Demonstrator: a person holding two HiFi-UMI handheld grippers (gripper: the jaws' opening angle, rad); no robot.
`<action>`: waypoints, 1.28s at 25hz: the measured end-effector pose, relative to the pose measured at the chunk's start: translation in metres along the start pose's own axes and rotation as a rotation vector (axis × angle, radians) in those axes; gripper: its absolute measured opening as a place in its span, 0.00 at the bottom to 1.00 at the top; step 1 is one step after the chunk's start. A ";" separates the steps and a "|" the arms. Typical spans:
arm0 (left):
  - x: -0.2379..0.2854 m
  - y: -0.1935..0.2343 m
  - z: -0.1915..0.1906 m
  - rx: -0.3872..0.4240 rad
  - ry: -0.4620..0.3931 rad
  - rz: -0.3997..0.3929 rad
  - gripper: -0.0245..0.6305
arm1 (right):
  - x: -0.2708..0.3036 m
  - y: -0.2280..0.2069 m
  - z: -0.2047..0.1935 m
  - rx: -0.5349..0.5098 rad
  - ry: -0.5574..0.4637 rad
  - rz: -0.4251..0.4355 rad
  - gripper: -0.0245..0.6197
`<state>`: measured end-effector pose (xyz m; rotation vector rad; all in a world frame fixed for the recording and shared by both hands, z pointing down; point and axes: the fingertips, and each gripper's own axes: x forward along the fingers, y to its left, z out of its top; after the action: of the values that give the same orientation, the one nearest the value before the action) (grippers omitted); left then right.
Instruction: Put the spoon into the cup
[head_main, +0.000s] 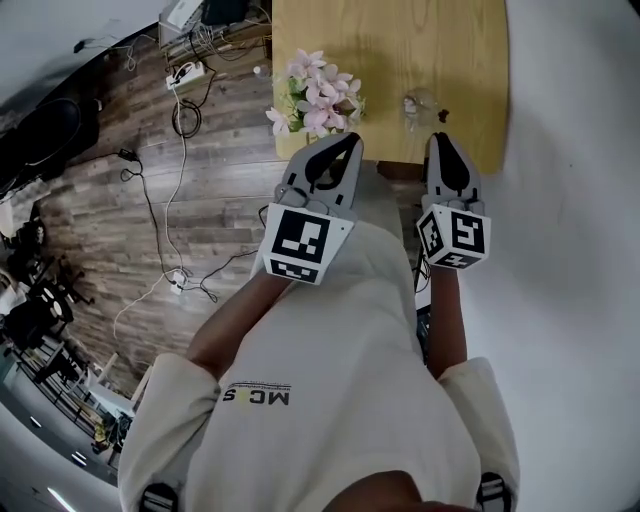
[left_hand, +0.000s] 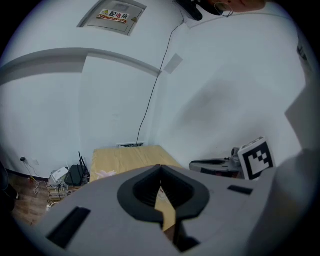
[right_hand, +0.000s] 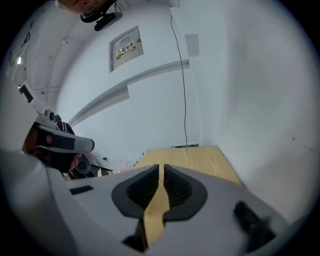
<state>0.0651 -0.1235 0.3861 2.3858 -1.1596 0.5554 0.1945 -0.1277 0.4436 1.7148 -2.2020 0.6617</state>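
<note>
Both grippers hover short of the table's (head_main: 400, 40) near edge, empty: the left gripper (head_main: 345, 142) has its tips touching, the right gripper (head_main: 441, 140) shows only a thin slit. The clear cup (head_main: 419, 106) stands near that edge, right of the flowers (head_main: 318, 92); the spoon cannot be made out.

Makeshift lab or studio room, loose cables (head_main: 186, 118) and power strip (head_main: 187, 72) on wood-plank floor (head_main: 100, 230), bare white wall (left_hand: 225, 90)

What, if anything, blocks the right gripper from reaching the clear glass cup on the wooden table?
Likely yes, nothing blocks it. The right gripper, jaws together and empty, points at the clear glass cup ahead; the pink flowers stand to the left.
</note>
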 end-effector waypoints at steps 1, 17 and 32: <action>-0.005 0.000 0.002 0.003 -0.006 -0.002 0.06 | -0.005 0.002 0.007 -0.010 -0.005 -0.003 0.11; -0.046 0.017 0.048 -0.002 -0.163 -0.003 0.06 | -0.049 0.046 0.079 -0.145 -0.117 0.109 0.11; -0.045 0.011 0.053 0.020 -0.171 -0.012 0.06 | -0.053 0.065 0.083 -0.207 -0.098 0.216 0.11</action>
<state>0.0390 -0.1292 0.3207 2.4955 -1.2142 0.3662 0.1512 -0.1131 0.3353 1.4503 -2.4502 0.3862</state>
